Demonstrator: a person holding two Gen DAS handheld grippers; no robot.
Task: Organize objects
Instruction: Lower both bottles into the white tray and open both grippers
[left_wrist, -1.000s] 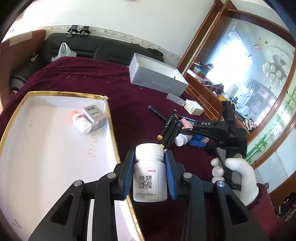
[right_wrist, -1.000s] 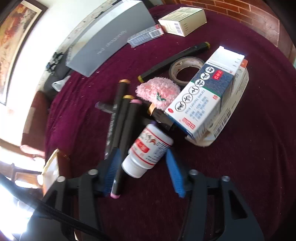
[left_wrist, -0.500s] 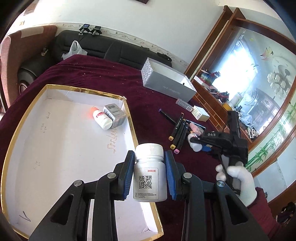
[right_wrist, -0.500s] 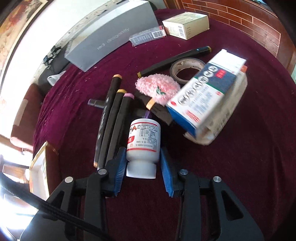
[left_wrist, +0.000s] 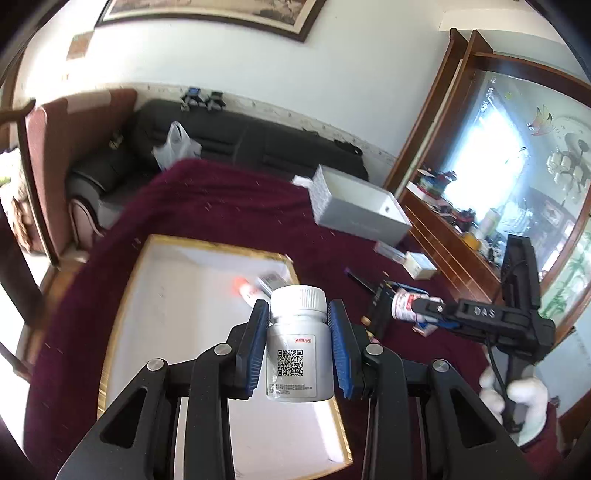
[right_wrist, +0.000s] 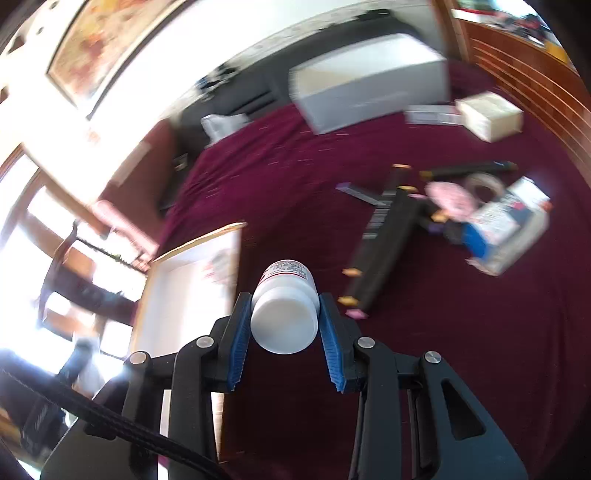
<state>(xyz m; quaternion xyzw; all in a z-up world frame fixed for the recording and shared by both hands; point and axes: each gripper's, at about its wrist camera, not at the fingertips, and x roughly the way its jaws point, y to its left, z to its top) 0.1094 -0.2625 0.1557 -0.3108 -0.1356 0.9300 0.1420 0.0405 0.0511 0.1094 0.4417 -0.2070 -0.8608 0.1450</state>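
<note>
Left wrist view: the left tool (left_wrist: 299, 343), with ribbed blue pads, pinches an upright white plastic pill bottle (left_wrist: 299, 354) with a QR label above the near right edge of the gold-rimmed white tray (left_wrist: 122, 306). The tray lies on a plush maroon cloth (left_wrist: 221, 206). Right of the tray, the right tool (right_wrist: 285, 328) clamps a round red-labelled bottle (right_wrist: 285, 314); its jaws have just closed onto it. Black markers (right_wrist: 384, 251) lie further right.
</note>
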